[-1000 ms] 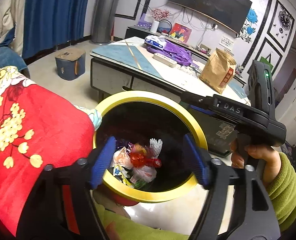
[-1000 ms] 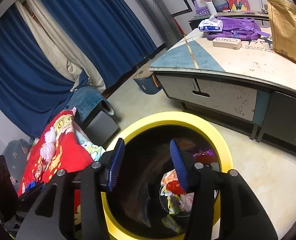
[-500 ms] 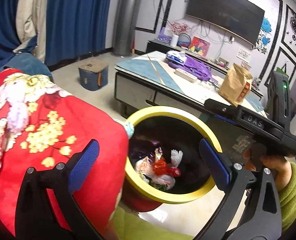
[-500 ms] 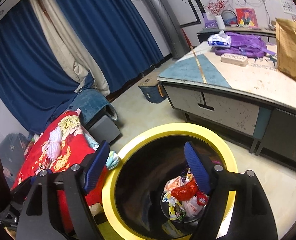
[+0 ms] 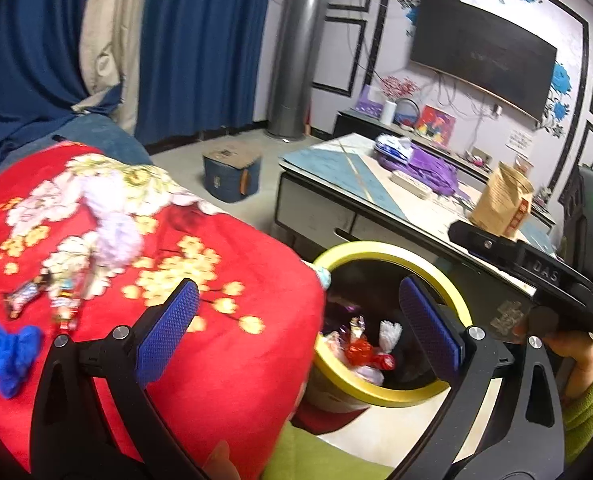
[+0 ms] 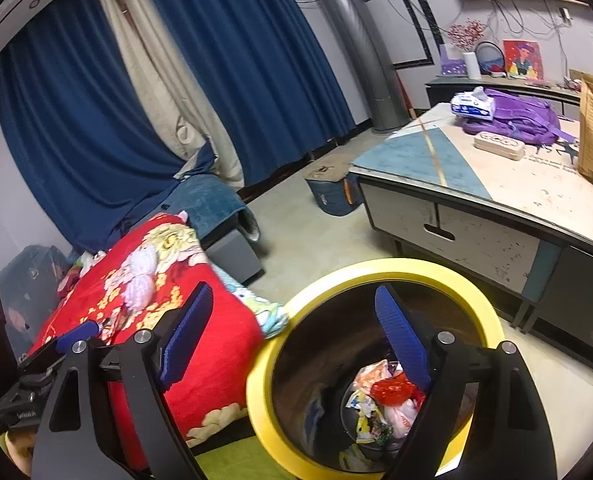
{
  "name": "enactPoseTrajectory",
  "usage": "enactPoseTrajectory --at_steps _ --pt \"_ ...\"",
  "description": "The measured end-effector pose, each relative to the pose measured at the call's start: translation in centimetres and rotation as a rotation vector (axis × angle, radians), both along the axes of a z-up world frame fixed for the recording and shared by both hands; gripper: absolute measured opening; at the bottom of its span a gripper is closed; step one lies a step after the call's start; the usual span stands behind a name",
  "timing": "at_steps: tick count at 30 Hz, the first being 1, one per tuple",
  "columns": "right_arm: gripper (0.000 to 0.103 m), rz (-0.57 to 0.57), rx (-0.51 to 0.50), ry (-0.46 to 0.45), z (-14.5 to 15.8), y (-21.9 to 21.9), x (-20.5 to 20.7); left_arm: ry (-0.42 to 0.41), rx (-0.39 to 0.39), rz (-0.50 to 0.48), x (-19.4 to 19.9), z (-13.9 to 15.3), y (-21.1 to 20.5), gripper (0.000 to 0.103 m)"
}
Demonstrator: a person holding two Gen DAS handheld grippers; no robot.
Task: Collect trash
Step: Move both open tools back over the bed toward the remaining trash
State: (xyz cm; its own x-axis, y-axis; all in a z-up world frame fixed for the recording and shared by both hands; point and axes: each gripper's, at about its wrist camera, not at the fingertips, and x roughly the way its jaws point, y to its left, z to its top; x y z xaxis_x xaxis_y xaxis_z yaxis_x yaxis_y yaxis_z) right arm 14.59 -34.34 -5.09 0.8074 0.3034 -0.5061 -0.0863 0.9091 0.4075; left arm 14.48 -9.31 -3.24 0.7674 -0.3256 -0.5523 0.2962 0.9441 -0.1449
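Left gripper (image 5: 296, 332) fingers spread wide and empty over the red floral blanket (image 5: 200, 280), right gripper (image 6: 296, 340) fingers opening, nothing between them, above yellow-rimmed bin (image 6: 396, 272), wrappers (image 6: 388, 396) at its bottom, more wrappers (image 5: 62, 304) on the blanket.

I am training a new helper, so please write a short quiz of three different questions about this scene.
1. True or false: the left gripper holds a wrapper.
2. Where does the blue scrap lie: A) in the yellow-rimmed bin, B) on the red blanket, C) on the table?
3. What fills the bin's bottom?

Key: 1. False, nothing is between its pads. 2. B. 3. Wrappers.
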Motion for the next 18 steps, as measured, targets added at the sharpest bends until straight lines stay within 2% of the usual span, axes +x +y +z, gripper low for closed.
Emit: enactPoseTrajectory --at_steps 18 --pt "0.081 0.156 -0.05 -0.012 1.6 7.3 -0.1 -0.078 0.006 0.2 -2.3 2.3 7.7 0.092"
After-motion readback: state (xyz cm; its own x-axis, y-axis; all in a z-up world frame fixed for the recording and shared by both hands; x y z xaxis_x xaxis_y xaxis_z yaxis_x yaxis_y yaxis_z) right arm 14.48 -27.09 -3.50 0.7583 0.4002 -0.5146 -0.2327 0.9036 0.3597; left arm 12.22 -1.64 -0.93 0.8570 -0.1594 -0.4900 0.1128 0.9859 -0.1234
